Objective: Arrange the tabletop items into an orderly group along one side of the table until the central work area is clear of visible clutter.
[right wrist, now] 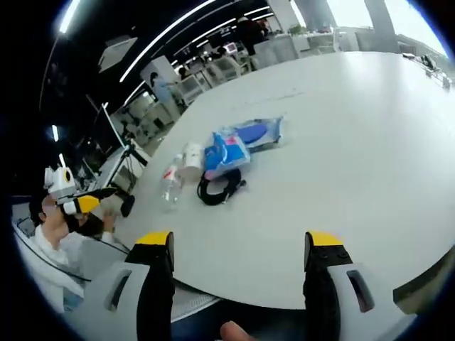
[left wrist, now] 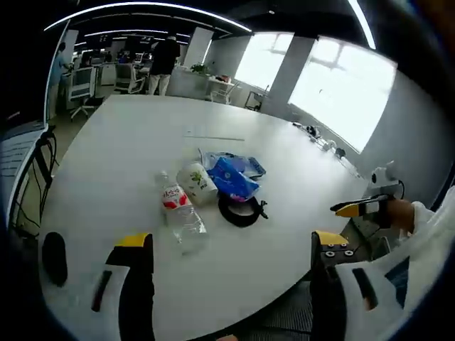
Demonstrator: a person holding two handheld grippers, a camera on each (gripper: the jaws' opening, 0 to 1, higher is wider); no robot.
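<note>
Jaws on both grippers stand apart with nothing between them, left gripper (left wrist: 231, 259) and right gripper (right wrist: 240, 259) hanging back over the near table edge, probably sizing up the pile first. Clutter sits mid-table: in the left gripper view, bottle (left wrist: 180, 211) lying flat at 12, cup (left wrist: 195, 182) tipped just beyond, blue bag (left wrist: 232, 177) at 1, black cord (left wrist: 240, 210) coiled beside it. White table (left wrist: 135, 135) otherwise looks bare. Open office behind, desks, chairs, bright windows.
</note>
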